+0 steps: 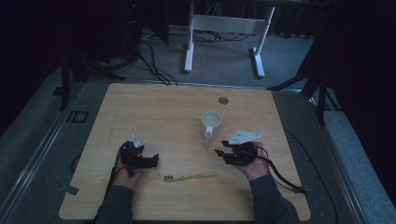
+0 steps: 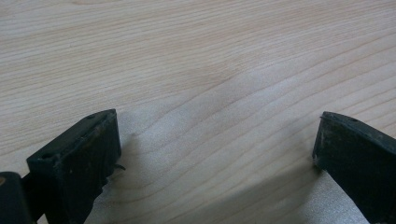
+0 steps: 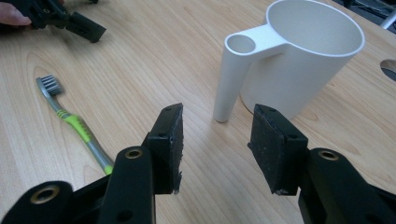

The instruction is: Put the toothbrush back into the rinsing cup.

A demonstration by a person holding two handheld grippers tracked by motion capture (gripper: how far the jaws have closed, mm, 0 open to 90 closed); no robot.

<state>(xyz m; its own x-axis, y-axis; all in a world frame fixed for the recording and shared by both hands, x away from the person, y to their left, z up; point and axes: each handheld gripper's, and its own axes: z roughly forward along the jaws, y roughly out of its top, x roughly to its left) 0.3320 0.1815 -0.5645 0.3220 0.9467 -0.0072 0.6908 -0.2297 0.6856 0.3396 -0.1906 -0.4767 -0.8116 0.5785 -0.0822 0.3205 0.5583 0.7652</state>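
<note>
A white cup (image 1: 211, 122) (image 3: 299, 65) with a hollow tube-shaped handle (image 3: 233, 77) stands upright near the table's middle. A green and grey toothbrush (image 1: 189, 177) (image 3: 74, 126) lies flat toward the front edge, bristles at its left end. My right gripper (image 1: 219, 153) (image 3: 215, 142) hovers open just in front of the cup's handle, nothing between its jaws. My left gripper (image 1: 156, 161) (image 2: 217, 154) rests low over bare wood at the front left, jaws wide open and empty. In the right gripper view the left gripper (image 3: 77, 23) lies beyond the brush head.
The wooden table (image 1: 154, 107) has a round grey cable port (image 1: 223, 100) behind the cup. A white desk frame (image 1: 224, 37) and cables stand on the floor past the far edge. A cable (image 1: 280, 175) trails from my right gripper toward the front right.
</note>
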